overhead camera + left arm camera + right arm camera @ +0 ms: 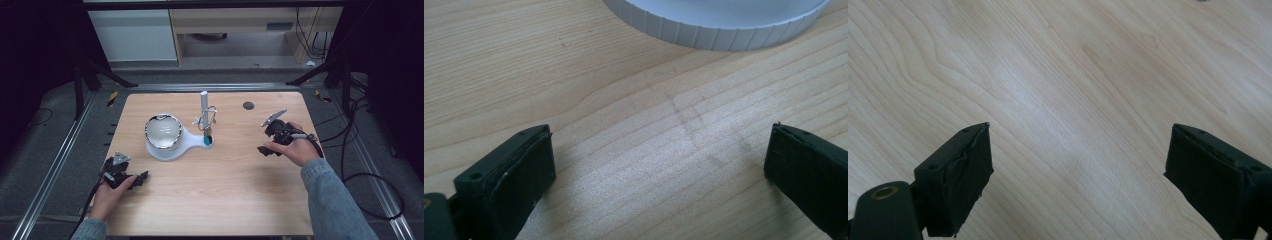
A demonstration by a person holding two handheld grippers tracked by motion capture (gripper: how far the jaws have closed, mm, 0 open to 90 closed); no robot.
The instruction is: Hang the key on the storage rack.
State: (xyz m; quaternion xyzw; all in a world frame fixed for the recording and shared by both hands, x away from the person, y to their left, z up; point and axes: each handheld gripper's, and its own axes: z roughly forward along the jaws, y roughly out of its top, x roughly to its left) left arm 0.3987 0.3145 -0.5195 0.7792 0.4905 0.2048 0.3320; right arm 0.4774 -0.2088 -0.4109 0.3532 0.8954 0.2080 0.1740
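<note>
My left gripper (141, 178) and right gripper (263, 150) rest on the desk (225, 200), fingers spread and empty. The white stand (170, 148) mid-desk is untouched; I judge all work remains.

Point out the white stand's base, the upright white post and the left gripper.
white stand's base (172, 149), high view, on the bare white rim in front of the bowl-shaped mirror.
upright white post (204, 102), high view, on its upper shaft.
left gripper (142, 177), high view, between its open fingertips.

Small dark disc (248, 105) on table (225, 185).
</note>
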